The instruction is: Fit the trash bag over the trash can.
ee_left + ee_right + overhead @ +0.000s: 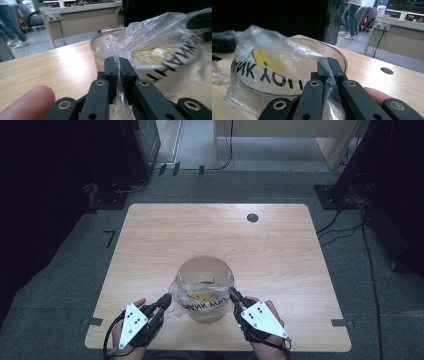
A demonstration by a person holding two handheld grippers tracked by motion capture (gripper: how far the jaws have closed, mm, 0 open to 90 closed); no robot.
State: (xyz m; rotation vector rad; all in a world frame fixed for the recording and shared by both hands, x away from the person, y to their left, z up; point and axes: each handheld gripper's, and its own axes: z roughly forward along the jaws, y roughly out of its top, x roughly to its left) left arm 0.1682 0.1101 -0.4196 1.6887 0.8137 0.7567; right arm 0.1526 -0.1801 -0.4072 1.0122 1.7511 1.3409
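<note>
A lab or office: plain wooden desks [82,17], floor cables [345,227], office chair [364,15], monitor [404,6].

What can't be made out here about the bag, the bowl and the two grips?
- Plastic bag: the high view is too small to read its whole print; the gripper views show part of it, creased.
- Glass bowl: the bag covers its inside, so any contents stay hidden.
- Left gripper and right gripper: both pinch bag film; the lower edge cuts off each gripper's body.
</note>
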